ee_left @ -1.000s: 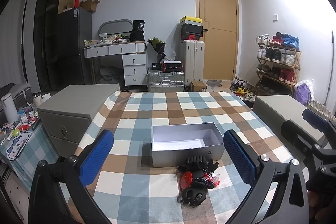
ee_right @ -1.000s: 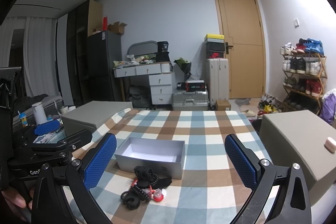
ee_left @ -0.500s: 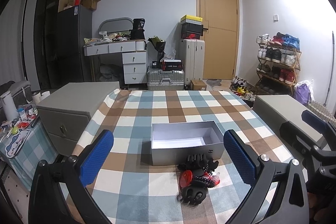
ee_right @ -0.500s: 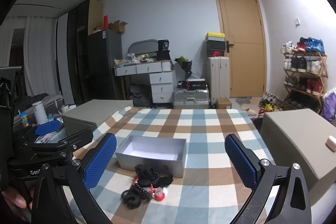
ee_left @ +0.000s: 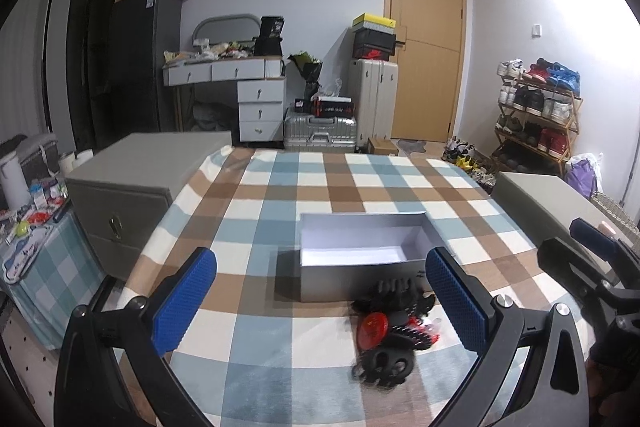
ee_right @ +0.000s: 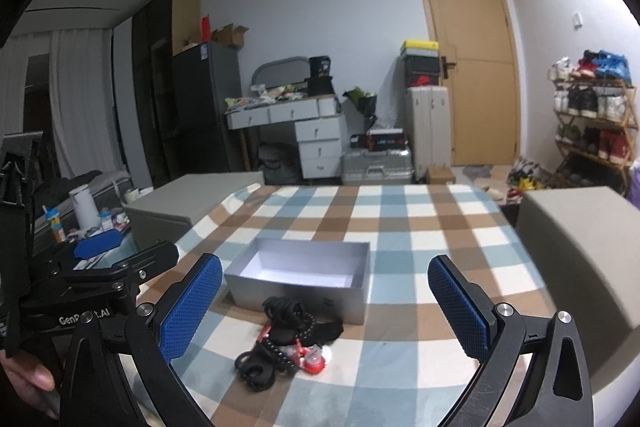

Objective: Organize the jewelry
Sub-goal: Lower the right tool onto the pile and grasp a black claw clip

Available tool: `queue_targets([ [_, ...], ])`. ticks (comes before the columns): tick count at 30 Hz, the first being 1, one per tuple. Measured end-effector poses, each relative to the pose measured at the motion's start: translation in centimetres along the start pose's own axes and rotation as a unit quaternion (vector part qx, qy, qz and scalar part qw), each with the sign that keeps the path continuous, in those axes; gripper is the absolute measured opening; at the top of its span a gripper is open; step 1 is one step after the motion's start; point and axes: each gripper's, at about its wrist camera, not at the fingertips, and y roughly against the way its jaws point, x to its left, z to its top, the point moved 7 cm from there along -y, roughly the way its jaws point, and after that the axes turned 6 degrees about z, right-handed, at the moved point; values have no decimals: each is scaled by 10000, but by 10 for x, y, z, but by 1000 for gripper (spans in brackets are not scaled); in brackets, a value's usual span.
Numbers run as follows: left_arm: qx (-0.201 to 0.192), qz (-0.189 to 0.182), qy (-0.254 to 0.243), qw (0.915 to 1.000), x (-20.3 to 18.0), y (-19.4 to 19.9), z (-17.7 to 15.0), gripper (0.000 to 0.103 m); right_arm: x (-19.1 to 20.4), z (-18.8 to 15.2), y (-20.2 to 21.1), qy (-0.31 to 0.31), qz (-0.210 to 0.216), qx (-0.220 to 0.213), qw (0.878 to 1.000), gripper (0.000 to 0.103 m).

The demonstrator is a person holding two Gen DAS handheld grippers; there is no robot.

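Observation:
A pile of black and red hair clips and beaded jewelry (ee_left: 390, 331) lies on the checked tablecloth just in front of an open, empty grey box (ee_left: 360, 255). The pile (ee_right: 290, 339) and the box (ee_right: 300, 279) also show in the right wrist view. My left gripper (ee_left: 320, 303) is open and empty, held above the table's near edge, left of the pile. My right gripper (ee_right: 324, 307) is open and empty, held above the pile's near side. Each gripper shows at the edge of the other's view.
The checked table (ee_left: 320, 187) has grey cabinets on its left (ee_left: 132, 179) and right (ee_right: 580, 239). A side table with bottles (ee_right: 80, 223) stands at the far left. A desk, suitcases, a door and a shoe rack line the back of the room.
Both grippers have drifted slightly forward and down toward the table; the box and the pile look a little nearer. Both stay open and empty.

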Motion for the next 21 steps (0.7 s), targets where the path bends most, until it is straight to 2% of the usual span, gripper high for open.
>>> queue_targets([
  [5,319,-85,209,9992,18,-18,-18,102,3,-16,-27,-70,218,336,9992,103],
  [15,773,31,250,9967,34,-35,-50,102,9,-46,-86,-387,656,1007,9920,103],
  [21,1017,33,301,9944,38,-44,-61,102,18,-56,-113,-366,725,1351,9875,98],
])
